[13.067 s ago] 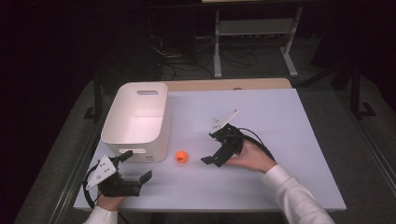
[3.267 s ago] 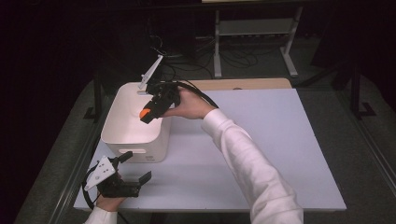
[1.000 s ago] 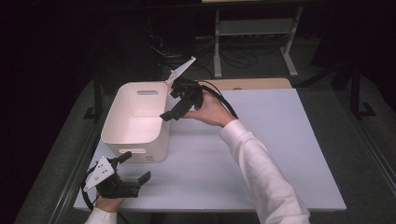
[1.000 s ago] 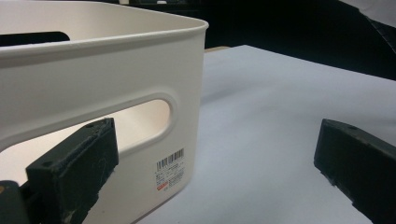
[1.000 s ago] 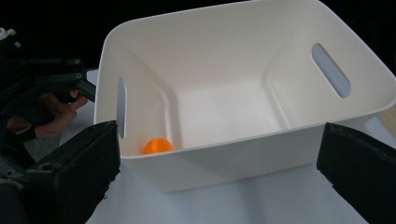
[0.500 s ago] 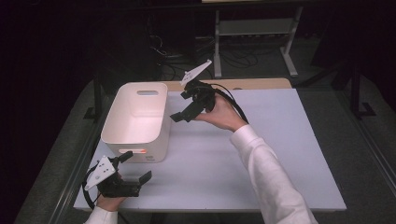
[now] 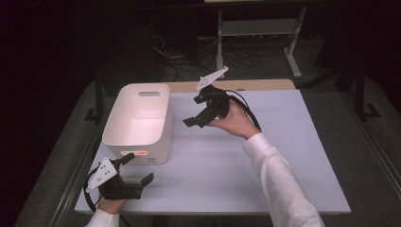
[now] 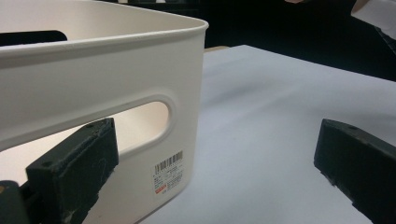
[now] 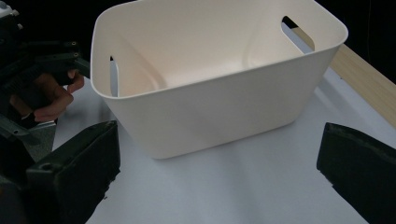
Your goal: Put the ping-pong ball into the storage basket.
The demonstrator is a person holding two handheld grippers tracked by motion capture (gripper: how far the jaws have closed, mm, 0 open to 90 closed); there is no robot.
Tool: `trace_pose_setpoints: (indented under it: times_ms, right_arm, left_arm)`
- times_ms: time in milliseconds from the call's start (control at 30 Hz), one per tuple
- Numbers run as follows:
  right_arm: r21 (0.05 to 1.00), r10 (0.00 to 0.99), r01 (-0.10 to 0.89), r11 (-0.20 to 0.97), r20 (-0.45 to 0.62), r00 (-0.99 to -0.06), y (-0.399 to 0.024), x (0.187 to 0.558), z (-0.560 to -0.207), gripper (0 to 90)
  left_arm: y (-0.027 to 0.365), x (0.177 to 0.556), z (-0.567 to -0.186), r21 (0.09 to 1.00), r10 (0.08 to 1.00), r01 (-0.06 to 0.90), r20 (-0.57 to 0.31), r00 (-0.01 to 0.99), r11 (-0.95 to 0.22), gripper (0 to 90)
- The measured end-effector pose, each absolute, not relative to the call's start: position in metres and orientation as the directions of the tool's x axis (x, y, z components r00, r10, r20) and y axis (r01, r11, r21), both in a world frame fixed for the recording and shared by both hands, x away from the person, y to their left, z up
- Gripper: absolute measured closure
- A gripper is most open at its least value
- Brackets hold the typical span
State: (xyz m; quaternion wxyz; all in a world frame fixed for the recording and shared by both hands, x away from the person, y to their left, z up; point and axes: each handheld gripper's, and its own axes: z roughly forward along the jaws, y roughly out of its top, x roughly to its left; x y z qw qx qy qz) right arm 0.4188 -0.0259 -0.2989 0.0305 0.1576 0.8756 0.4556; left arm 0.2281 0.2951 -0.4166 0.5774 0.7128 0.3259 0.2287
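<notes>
Our right gripper [image 7: 201,111] has pulled back from the white bin [image 7: 140,121], jaws apart and empty; ball likely delivered.

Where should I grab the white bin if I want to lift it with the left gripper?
Grip the white bin at its near end wall by the handle slot, coming from the front. The left gripper, jaws open, already faces that slot, and the thin wall suits a pinch.
</notes>
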Motion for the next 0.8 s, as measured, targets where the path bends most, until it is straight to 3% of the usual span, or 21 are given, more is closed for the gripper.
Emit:
trace_pose_setpoints:
  times_ms: [800]
  right_arm:
    - [0.827,0.381,0.325,0.458,0.148,-0.913,-0.073,0.407,-0.316,0.0]
  left_arm:
    - [0.294,0.229,-0.417,0.973,0.732,0.206,-0.065,0.678,-0.105,0.0]
